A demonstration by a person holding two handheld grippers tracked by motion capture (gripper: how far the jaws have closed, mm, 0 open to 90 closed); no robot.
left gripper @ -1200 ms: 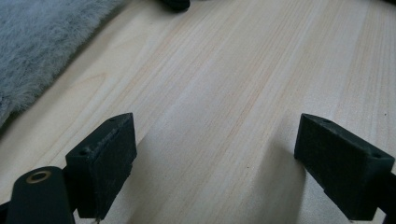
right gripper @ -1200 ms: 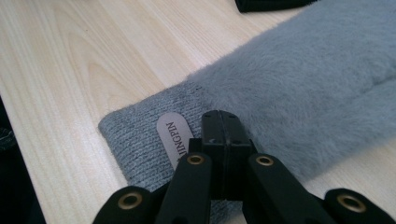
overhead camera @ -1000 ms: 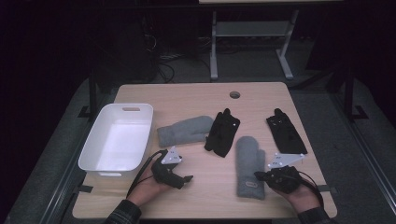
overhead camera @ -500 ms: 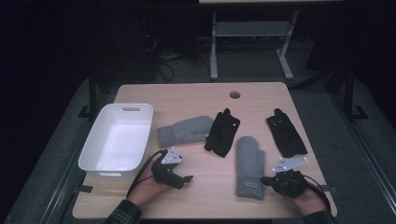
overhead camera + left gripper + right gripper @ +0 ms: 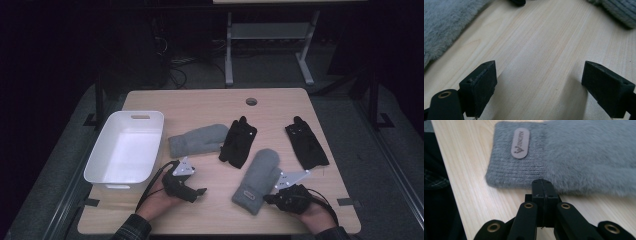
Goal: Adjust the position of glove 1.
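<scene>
Two grey mittens and two black gloves lie on the wooden table (image 5: 200, 102). One grey mitten (image 5: 197, 139) lies left of centre, beside a black glove (image 5: 239, 141). The other grey mitten (image 5: 257, 178) lies near the front, cuff toward the table's front edge, and its cuff (image 5: 516, 167) bears a label. A second black glove (image 5: 306, 144) lies at the right. My left gripper (image 5: 199, 191) rests low on the table, jaws wide open (image 5: 537, 87) over bare wood. My right gripper (image 5: 268, 199) is shut (image 5: 542, 185), empty, its tip just short of the near mitten's cuff edge.
A white plastic bin (image 5: 125, 150) stands at the table's left side, with nothing inside. A round cable hole (image 5: 251, 101) is at the back. A metal stand (image 5: 265, 40) and cables are on the dark floor beyond the table.
My right gripper has swung from the black glove's near end down and left to the front mitten's cuff. The left gripper has stayed put.
</scene>
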